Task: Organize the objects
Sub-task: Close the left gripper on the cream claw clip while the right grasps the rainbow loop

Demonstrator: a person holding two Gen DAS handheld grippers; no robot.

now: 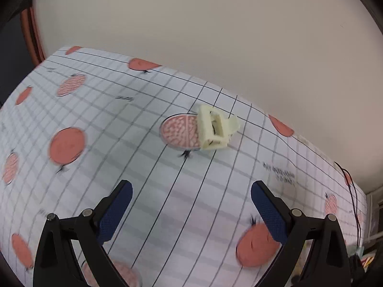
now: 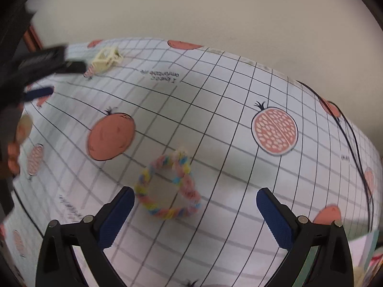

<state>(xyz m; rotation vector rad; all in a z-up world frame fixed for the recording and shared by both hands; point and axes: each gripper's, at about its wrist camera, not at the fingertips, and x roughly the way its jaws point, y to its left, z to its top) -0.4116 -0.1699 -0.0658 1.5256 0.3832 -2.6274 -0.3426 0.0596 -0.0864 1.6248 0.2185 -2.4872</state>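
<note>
**Left wrist view: both grippers wide above the patterned cloth**

Left wrist view showed the left gripper [image 1: 191, 191] spread wide, nothing between its blue ribbed pads [image 1: 115, 212], hovering over a tablecloth [image 1: 134, 167] printed with a black grid and pomegranates. A cream plastic claw hair clip [image 1: 214, 129] lay ahead of it toward the far edge, its boxy toothed body overlapping the right side of a printed halved pomegranate. Open cloth lay between the fingers and the clip. Beyond the table's far edge stood a plain beige wall [image 1: 215, 35]; a thin dark cable [image 1: 354, 198] trailed along the right edge.

From the right wrist camera, the right gripper [image 2: 195, 199] was likewise wide and empty. A braided hair tie [image 2: 167, 186], a soft fuzzy ring in pastel pink, yellow and blue, lay on the cloth just ahead, between the fingertips and closer to the left one. The clip sat at far left near the table's far edge, with the left gripper blurred just beside it. Cloth to the right lay clear up to the cables.
</note>
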